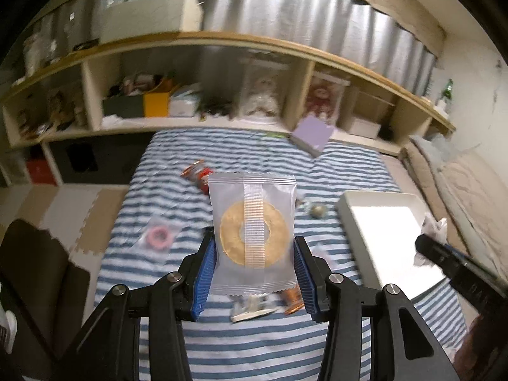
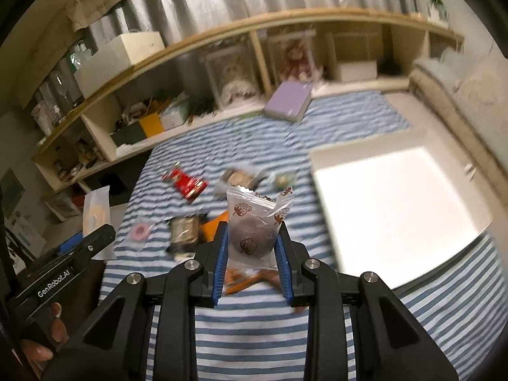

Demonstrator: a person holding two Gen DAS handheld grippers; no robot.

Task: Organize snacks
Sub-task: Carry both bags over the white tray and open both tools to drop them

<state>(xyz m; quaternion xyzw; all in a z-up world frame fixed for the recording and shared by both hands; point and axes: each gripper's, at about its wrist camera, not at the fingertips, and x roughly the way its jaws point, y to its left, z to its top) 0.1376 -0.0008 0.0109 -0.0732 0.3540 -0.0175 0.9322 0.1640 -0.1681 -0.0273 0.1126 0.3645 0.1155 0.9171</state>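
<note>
"genrobot.ai" printed on left gripper (image 2: 95, 238), clamping ring-biscuit packet (image 1: 253, 231); right gripper (image 2: 252, 247) pinching silver snack pouch (image 2: 254, 222) above striped bedspread (image 2: 254, 333) beside shelving (image 1: 197, 73).

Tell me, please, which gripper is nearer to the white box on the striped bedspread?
Right. The right gripper, shut on a brown-printed wrapper, is just beside the white box; the left gripper, holding a ring-cookie packet, is further away.
</note>
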